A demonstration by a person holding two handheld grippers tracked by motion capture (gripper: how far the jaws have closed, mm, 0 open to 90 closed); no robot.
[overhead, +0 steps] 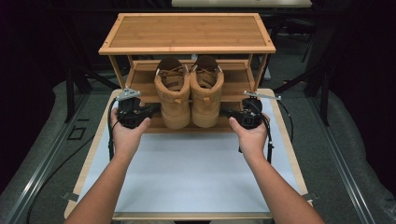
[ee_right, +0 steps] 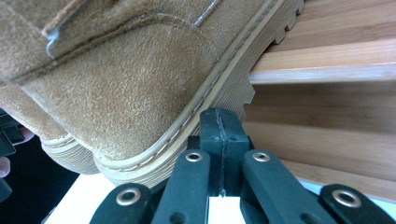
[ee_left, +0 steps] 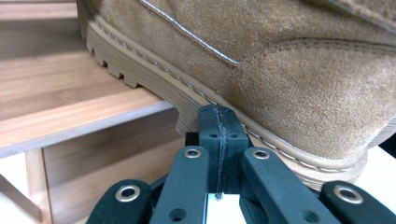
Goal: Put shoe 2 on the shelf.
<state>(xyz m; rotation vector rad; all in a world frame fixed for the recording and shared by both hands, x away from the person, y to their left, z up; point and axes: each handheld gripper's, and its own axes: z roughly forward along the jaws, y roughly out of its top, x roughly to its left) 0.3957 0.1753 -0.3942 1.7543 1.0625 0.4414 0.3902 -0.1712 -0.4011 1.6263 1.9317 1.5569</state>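
Closest to me, my left gripper [overhead: 152,111] and my right gripper [overhead: 225,112] sit low over the near edge of the white table [overhead: 187,172], each pointing inward at the pair of boots between them. Both have their jaws pressed flat together with nothing pinched; in the left gripper view my closed tips [ee_left: 218,140] butt against the sole of the left boot [ee_left: 261,65] just under the heel, and in the right gripper view my closed tips [ee_right: 222,135] touch the ribbed sole of the right boot [ee_right: 126,93] the same way. So I am using them as pushers from either flank, not as clamps. Just past my tips the two tan suede boots [overhead: 189,91] stand side by side, touching, heels toward me and toes pointing away, resting on the lower slatted shelf of the wooden shoe rack [overhead: 187,35]. Their heels overhang the front slat a little. Beyond and above them the rack's top shelf is bare. As I judge it, the placing is nearly done: both boots are on the shelf and paired. What seems left is nudging the heels farther in so they sit square, then drawing my grippers back.
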